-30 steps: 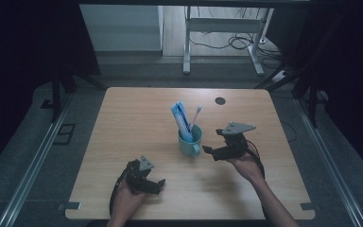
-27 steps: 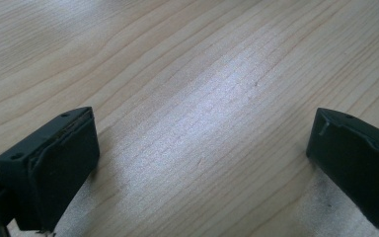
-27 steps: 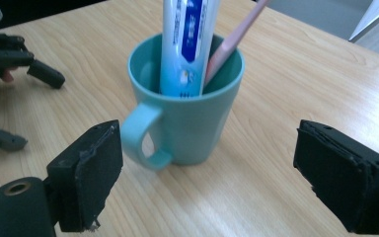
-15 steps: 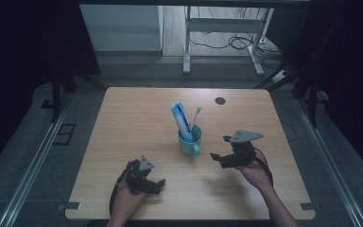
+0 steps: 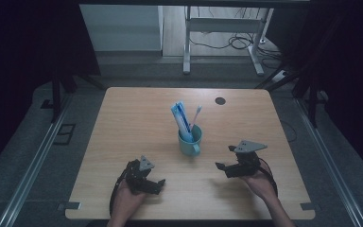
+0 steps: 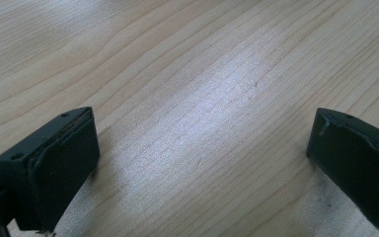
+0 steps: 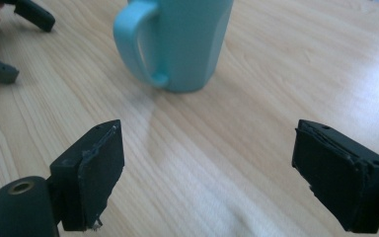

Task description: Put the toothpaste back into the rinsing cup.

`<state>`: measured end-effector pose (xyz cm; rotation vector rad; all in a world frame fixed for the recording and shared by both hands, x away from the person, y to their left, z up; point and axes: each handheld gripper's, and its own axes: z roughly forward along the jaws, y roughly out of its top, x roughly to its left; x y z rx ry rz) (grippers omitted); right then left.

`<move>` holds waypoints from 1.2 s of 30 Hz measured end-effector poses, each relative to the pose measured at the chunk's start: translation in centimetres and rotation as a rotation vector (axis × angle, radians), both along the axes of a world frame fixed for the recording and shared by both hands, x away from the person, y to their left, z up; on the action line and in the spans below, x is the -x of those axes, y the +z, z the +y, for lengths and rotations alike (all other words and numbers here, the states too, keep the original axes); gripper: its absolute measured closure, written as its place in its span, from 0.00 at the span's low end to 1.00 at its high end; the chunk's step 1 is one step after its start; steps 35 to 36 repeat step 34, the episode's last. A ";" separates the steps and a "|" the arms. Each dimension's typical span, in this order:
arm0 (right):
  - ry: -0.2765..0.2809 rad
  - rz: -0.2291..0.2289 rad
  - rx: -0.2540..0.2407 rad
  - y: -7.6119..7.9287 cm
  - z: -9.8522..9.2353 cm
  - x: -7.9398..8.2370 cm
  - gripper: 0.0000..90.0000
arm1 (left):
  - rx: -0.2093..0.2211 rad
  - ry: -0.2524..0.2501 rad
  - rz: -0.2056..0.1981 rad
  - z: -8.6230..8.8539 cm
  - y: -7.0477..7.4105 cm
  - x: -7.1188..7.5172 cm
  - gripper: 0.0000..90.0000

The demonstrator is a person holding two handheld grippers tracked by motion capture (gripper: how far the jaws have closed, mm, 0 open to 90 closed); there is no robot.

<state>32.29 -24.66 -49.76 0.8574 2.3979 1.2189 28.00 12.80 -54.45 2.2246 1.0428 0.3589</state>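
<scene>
**One mug, two grippers, jaws apart on both**

One light wooden counter (image 5: 123, 118) carries one teal mug (image 5: 189, 140), and two hand-held grippers rest on its near half. The mug stands upright near the middle of the counter, its handle turned toward the person's side. Two things stand in it: one blue-and-white tube or packet (image 5: 180, 118), leaning left, and one thin white toothbrush-like stick (image 5: 196, 115), leaning right; its head is too small to make out. One small dark round spot (image 5: 220, 100) lies on the counter's far right part, well apart from the mug.

The left gripper (image 5: 157, 185) sits near the front edge, left of the mug, held by the left hand (image 5: 125, 201). In the left gripper view its jaws stand wide apart over bare wood grain, nothing between them.

The right gripper (image 5: 224, 162) sits to the right of the mug and somewhat nearer the person, held by the right hand (image 5: 260, 182), a grey three-cornered plate on top. In the right gripper view its jaws are also wide apart and empty, with the mug (image 7: 182, 42) ahead of them, smooth, plain teal, its loop handle to the left. The other gripper's jaws show at that view's upper left.
</scene>
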 end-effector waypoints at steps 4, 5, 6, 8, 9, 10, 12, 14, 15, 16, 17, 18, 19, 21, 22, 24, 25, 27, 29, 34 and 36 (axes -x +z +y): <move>-0.007 0.012 0.006 -0.6 -0.3 0.3 0.14 | 0.000 0.000 0.000 0.0 0.0 0.0 0.00; -0.010 0.015 0.004 -0.8 -0.5 0.4 0.14 | 0.000 0.000 0.000 0.0 0.0 0.0 0.00; -0.013 0.020 0.004 -1.0 -0.6 0.5 0.14 | 0.000 0.000 0.000 0.0 0.0 0.0 0.00; -0.018 0.026 0.003 -1.4 -0.8 0.7 0.14 | 0.000 0.000 0.000 0.0 0.0 0.0 0.00; -0.019 0.029 0.004 -1.6 -0.9 0.8 0.14 | 0.000 0.000 0.000 0.0 0.0 0.0 0.00; -0.021 0.035 0.007 -1.8 -1.0 0.9 0.14 | 0.000 0.000 0.000 0.0 0.0 0.0 0.00; -0.025 0.042 0.015 -2.2 -1.1 1.0 0.14 | 0.000 0.000 0.000 0.0 0.0 0.0 0.00; -0.028 0.049 0.032 -2.6 -1.3 1.2 0.14 | 0.000 0.000 0.000 0.0 0.0 0.0 0.00; -0.029 0.055 0.035 -2.8 -1.4 1.3 0.14 | 0.000 0.000 0.000 0.0 0.0 0.0 0.00; -0.029 0.055 0.035 -2.8 -1.4 1.3 0.14 | 0.000 0.001 0.000 0.0 0.0 0.0 0.00; -0.026 0.058 0.038 -2.9 -1.4 1.4 0.14 | 0.000 0.002 -0.001 0.0 0.0 0.0 0.00; -0.026 0.063 0.043 -3.1 -1.5 1.5 0.14 | 0.000 0.003 -0.001 0.0 0.0 0.0 0.00; -0.025 0.066 0.049 -3.3 -1.5 1.6 0.14 | 0.001 0.003 -0.001 0.0 0.0 0.0 0.00; -0.027 0.077 0.058 -3.6 -1.6 1.8 0.14 | 0.000 0.002 -0.002 0.0 0.0 0.0 0.00; -0.027 0.081 0.062 -3.7 -1.6 1.8 0.14 | -0.001 0.002 -0.002 0.0 0.0 0.0 0.00; -0.027 0.086 0.070 -4.0 -1.7 2.0 0.14 | -0.001 0.002 -0.003 0.0 0.0 0.0 0.00; -0.026 0.091 0.073 -4.1 -1.7 2.0 0.14 | 0.002 0.002 -0.005 0.0 0.0 0.1 0.00; -0.025 0.102 0.080 -4.4 -1.8 2.1 0.14 | 0.002 0.003 -0.006 0.0 0.0 0.1 0.00; -0.027 0.095 0.094 -4.5 -1.7 2.4 0.15 | 0.002 0.003 -0.006 0.0 0.0 0.1 0.00; -0.032 0.095 0.093 -4.5 -1.8 2.5 0.15 | 0.002 0.003 -0.006 0.0 0.0 0.1 0.00; -0.032 0.095 0.093 -4.5 -1.8 2.5 0.15 | 0.002 0.003 -0.006 0.0 0.0 0.1 0.00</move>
